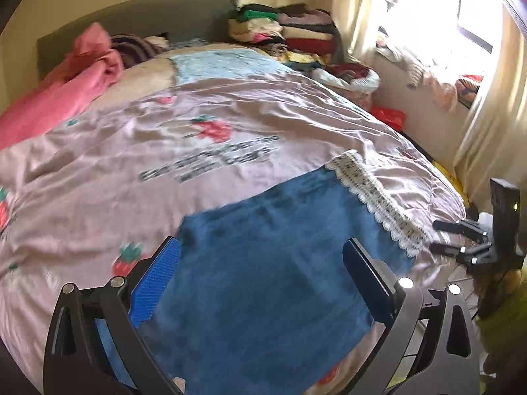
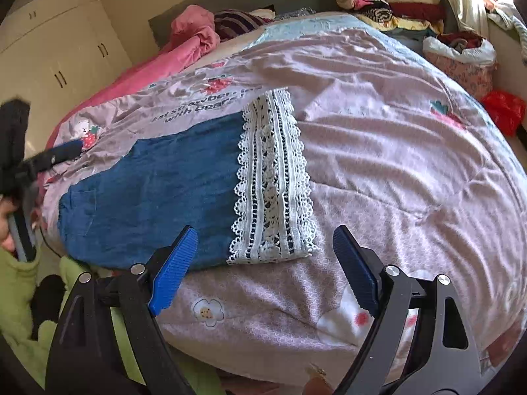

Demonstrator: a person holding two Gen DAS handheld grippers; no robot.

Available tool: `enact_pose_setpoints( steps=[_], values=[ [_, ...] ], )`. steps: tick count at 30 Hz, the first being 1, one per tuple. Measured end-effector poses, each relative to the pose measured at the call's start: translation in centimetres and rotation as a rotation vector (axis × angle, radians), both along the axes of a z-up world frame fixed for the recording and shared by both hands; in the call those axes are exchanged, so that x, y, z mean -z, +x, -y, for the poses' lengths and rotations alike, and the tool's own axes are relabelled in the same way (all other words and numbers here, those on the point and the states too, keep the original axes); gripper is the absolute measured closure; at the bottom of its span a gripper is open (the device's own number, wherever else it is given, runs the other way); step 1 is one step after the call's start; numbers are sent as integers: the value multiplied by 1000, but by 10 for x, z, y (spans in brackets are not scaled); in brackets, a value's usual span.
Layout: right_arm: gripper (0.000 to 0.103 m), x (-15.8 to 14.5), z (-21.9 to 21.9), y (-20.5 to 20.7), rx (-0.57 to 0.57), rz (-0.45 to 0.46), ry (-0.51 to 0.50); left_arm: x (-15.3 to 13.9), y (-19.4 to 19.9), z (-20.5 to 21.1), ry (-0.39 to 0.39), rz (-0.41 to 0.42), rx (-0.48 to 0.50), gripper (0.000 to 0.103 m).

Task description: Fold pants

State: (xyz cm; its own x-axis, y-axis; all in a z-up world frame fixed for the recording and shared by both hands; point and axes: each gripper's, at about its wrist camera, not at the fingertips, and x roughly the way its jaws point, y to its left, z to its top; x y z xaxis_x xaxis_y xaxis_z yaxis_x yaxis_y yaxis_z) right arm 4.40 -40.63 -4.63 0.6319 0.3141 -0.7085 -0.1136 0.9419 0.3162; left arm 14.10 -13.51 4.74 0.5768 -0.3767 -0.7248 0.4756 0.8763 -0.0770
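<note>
Blue denim pants [image 1: 263, 263] with a white lace hem [image 1: 375, 197] lie flat on the pink bedcover near the bed's front edge. In the right wrist view the pants [image 2: 158, 191] lie to the left with the lace hem [image 2: 273, 184] ahead. My left gripper [image 1: 263, 276] is open and empty, hovering over the blue cloth. My right gripper [image 2: 263, 263] is open and empty, just before the lace hem's near edge. The right gripper also shows in the left wrist view [image 1: 461, 240], at the bed's right edge. The left gripper shows in the right wrist view [image 2: 56, 156], by the pants' far left end.
The pink strawberry-print bedcover [image 2: 395, 138] covers the bed. A pink blanket [image 1: 75, 79] is bunched at the head. Stacks of folded clothes [image 1: 290, 33] stand at the far right corner. A red bag [image 2: 504, 108] and a fabric bin [image 2: 461, 56] sit beside the bed. Wardrobe doors [image 2: 59, 49] stand at left.
</note>
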Motion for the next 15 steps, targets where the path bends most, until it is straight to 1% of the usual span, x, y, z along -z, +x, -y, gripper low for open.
enact_pose_setpoints(
  steps=[2, 4, 7, 8, 9, 11, 13, 15],
  values=[
    [25, 4, -1, 3, -2, -5, 12, 3, 14, 19, 44, 5, 35, 5],
    [25, 10, -1, 6, -5, -13, 23, 7, 28, 36, 69, 5, 70, 5],
    [25, 16, 0, 10, 0, -20, 46, 20, 49, 63, 92, -29, 146, 5],
    [25, 18, 0, 12, 1, -25, 58, 27, 56, 77, 124, -25, 181, 5],
    [25, 20, 0, 14, 3, -28, 64, 30, 59, 84, 141, -19, 196, 5],
    [25, 23, -2, 17, -2, -28, 73, 40, 73, 105, 157, -34, 249, 5],
    [25, 26, -2, 20, -6, -30, 85, 47, 86, 117, 161, -46, 274, 5],
    [25, 30, -2, 24, -10, -39, 93, 58, 101, 131, 203, -30, 283, 5]
  ],
)
